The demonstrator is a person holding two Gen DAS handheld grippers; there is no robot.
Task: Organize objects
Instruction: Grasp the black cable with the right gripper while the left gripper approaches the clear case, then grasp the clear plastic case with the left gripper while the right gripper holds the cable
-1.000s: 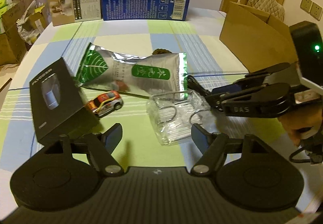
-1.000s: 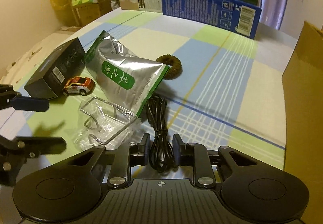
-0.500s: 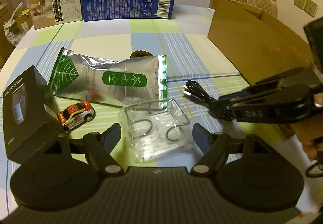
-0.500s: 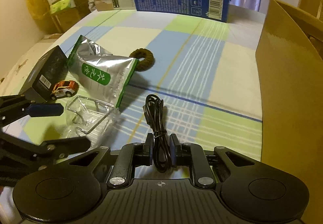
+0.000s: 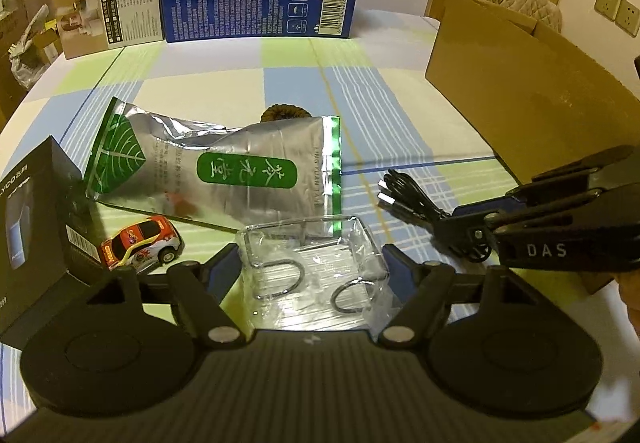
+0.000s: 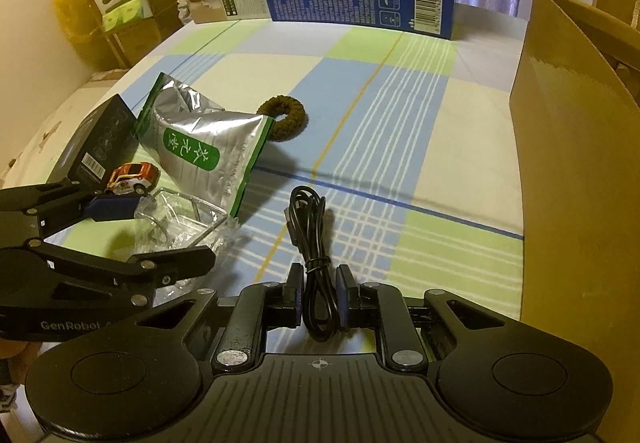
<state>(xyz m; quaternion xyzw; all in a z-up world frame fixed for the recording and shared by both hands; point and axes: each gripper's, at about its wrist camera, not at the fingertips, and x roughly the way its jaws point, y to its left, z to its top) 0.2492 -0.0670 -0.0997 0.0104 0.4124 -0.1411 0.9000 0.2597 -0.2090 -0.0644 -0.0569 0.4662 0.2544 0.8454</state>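
Counter [image 5: 288, 83] covered with a blue, green and cream checked cloth.

Far left: black carton [image 5: 36, 227] tilted, its lower edge on the cloth. Just right of it, toy car [image 5: 140, 245], red, white and yellow, on its wheels. Behind the car lies a silver and green foil pouch [image 5: 248, 167], flat, label up. A brown hair tie [image 6: 284, 119] shows at the pouch's far edge, partly under it in the left wrist view.

Centre: clear plastic package [image 5: 316, 263] holding two metal rings, touching the near edge of the pouch. Left gripper [image 5: 312, 267] has its jaws wide, one on each side of this package. Whether the pads touch it cannot be told.

Right of centre: coiled black cable [image 6: 314, 243], bound at the middle by a thin tie, plugs pointing away from the right wrist camera. Right gripper [image 6: 319, 297] has its jaws narrow, pressed against both sides of the coil's near loop. Cable's far end appears raised off the cloth; a shadow lies beneath it.

Right: open cardboard box [image 6: 580, 163], brown, its near wall upright beside the right gripper.

Back edge of the counter: beige carton [image 5: 108, 15] at left, blue and green milk carton [image 5: 256, 3] next to it.
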